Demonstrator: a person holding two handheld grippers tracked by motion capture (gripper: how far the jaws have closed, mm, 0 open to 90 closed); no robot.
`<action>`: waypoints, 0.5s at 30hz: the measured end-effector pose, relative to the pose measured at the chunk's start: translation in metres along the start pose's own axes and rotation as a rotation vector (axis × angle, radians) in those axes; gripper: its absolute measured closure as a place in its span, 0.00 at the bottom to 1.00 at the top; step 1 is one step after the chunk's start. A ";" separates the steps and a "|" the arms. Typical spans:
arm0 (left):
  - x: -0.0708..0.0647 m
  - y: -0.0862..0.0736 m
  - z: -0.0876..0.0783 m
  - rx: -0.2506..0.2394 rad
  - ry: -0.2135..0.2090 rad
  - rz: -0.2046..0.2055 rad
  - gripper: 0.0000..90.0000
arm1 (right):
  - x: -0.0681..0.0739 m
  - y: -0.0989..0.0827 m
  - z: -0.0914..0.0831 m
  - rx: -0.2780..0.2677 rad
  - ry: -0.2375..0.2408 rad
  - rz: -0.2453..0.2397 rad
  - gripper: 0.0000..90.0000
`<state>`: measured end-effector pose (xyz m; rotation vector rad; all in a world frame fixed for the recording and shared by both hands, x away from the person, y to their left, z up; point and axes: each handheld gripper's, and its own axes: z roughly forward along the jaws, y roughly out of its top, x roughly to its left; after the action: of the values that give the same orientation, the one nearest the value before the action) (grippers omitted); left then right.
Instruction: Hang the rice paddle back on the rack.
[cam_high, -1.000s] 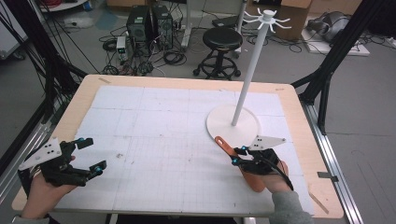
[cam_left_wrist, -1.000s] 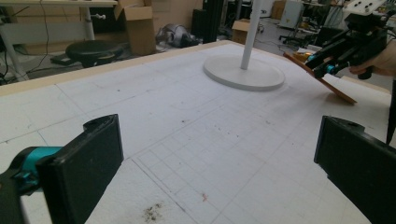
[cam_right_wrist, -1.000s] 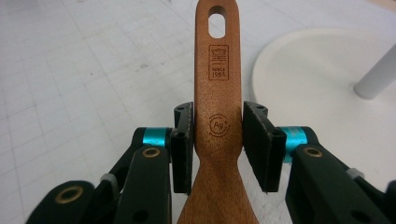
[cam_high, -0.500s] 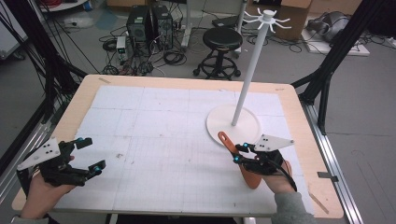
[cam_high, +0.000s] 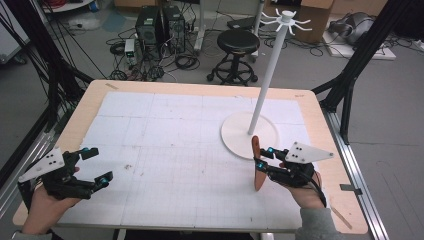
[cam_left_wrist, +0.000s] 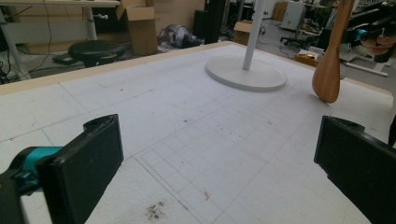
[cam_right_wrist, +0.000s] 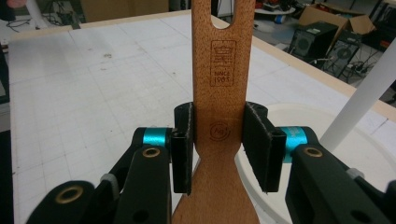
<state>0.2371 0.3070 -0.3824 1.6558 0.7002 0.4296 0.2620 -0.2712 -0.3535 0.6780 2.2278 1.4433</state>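
A wooden spatula (cam_high: 256, 169) stands nearly upright at the front right of the table, blade end down close to the mat. My right gripper (cam_high: 261, 163) is shut on its handle. In the right gripper view both pads press the sides of the spatula (cam_right_wrist: 219, 70), just below a stamped mark, and my right gripper (cam_right_wrist: 218, 147) holds it with the slotted handle end up. A white hanger stand (cam_high: 267, 75) rises from its round base (cam_high: 235, 135) just behind it. My left gripper (cam_high: 97, 165) rests at the front left, open, with nothing between its jaws (cam_left_wrist: 219, 158).
A white gridded mat (cam_high: 175, 135) covers the wooden table. From the left gripper view I see the stand base (cam_left_wrist: 246, 74) and the spatula (cam_left_wrist: 328, 70) far across. Beyond the table are a black stool (cam_high: 239, 42), computer towers (cam_high: 157, 25) and cables on the floor.
The right gripper has risen and turned the spatula from lying slanted on the mat to nearly upright. The left gripper has stayed put.
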 end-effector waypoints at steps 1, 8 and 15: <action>0.000 0.000 0.000 -0.001 0.000 0.001 0.02 | 0.000 0.000 -0.001 -0.006 0.004 -0.004 0.71; -0.002 0.002 0.000 -0.003 -0.004 0.008 0.02 | 0.000 0.001 -0.005 -0.011 0.040 -0.023 0.71; -0.002 0.002 0.000 -0.002 -0.004 0.009 0.02 | -0.002 0.004 -0.012 -0.049 0.078 0.001 0.71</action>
<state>0.2364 0.3052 -0.3799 1.6584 0.6898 0.4329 0.2578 -0.2797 -0.3454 0.6173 2.2426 1.5443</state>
